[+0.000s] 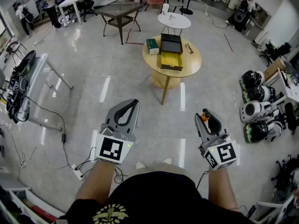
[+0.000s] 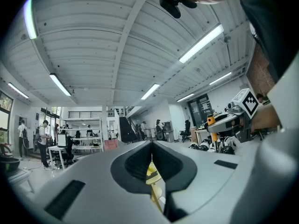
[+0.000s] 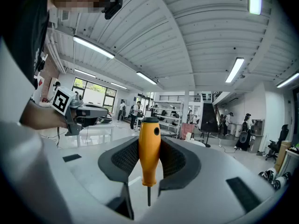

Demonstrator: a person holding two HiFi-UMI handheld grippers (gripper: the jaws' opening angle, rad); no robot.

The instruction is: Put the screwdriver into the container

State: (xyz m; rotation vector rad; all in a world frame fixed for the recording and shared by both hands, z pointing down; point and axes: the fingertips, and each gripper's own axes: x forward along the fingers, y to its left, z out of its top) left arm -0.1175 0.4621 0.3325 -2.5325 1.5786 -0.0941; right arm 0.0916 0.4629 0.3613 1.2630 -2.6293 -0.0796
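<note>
The screwdriver (image 3: 149, 153) stands upright, orange handle up, clamped in the jaws of the right gripper (image 1: 209, 120), held out tilted slightly down; the left gripper (image 1: 127, 110) beside it is level, jaws closed on nothing; the container (image 1: 171, 59) sits well ahead on the round table (image 1: 196, 56); black-and-white square markers face up on both.

In the head view the screwdriver (image 1: 206, 116) only shows its handle, shaft hidden by the right gripper (image 1: 208, 120). Can't tell what's in the container (image 1: 171, 68), too small.
</note>
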